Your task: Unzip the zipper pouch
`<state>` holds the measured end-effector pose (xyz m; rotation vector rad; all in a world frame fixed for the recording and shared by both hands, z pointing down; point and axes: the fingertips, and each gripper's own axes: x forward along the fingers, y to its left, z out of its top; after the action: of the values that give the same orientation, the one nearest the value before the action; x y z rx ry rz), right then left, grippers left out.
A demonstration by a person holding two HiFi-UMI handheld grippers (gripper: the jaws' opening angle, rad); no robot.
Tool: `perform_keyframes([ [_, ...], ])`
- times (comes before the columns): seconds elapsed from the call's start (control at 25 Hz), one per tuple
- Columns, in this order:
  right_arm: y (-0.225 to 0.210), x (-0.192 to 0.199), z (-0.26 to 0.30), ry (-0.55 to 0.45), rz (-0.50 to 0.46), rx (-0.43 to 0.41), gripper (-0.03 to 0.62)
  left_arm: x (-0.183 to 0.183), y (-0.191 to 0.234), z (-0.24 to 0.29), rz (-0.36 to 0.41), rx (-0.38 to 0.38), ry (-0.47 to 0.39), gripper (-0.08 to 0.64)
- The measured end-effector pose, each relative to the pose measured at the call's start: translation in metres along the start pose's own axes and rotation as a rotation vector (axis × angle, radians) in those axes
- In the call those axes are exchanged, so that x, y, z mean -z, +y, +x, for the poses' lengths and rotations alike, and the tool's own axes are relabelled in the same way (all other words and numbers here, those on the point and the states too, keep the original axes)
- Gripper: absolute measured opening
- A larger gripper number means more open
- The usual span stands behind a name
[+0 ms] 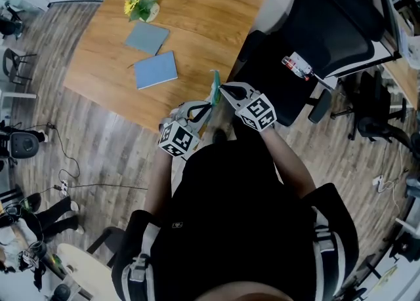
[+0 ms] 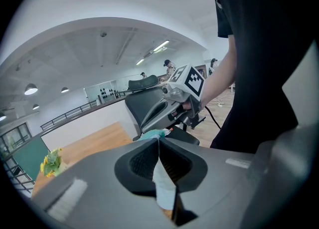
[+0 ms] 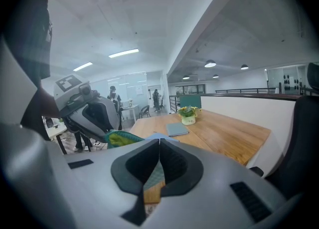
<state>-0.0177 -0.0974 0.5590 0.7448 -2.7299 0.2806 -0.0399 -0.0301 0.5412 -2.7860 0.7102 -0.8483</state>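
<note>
A: Place of the zipper pouch (image 1: 215, 83)?

B: Held in the air just above the near edge of the table (image 1: 197, 18), seen edge-on from the head view. Stretched between the left gripper (image 1: 207, 105) and the right gripper (image 1: 223, 88), with the right one on the far side.

A: Handling, as judged?

B: Probably light and limp, being thin fabric that folds wherever pinched. Not fragile. Likely to slide out of a loose pinch under a firm pull. Best taken at two places: the cloth beside the zipper's closed end with one gripper, the slider tab with the other, then drawn along the line of the teeth.

A: State of the jaws?

B: Left: clenched on a pale strip of the fabric, pinched flat. Right: clenched too, on a teal fold. Slider tab: not made out in any view, so no telling whether already caught.

A: Appearance?

B: Teal outside. Yellow-green patch visible in the right gripper view, perhaps lining. Zipper teeth too small to read.
</note>
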Motion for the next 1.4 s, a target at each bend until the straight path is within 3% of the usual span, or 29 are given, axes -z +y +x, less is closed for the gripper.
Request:
perform_keyframes([
  [1.4,-0.019,0.008,-0.007,0.01,0.012,0.055,0.008,-0.012,-0.01,0.0,0.024,0.026,-0.011,0.011],
])
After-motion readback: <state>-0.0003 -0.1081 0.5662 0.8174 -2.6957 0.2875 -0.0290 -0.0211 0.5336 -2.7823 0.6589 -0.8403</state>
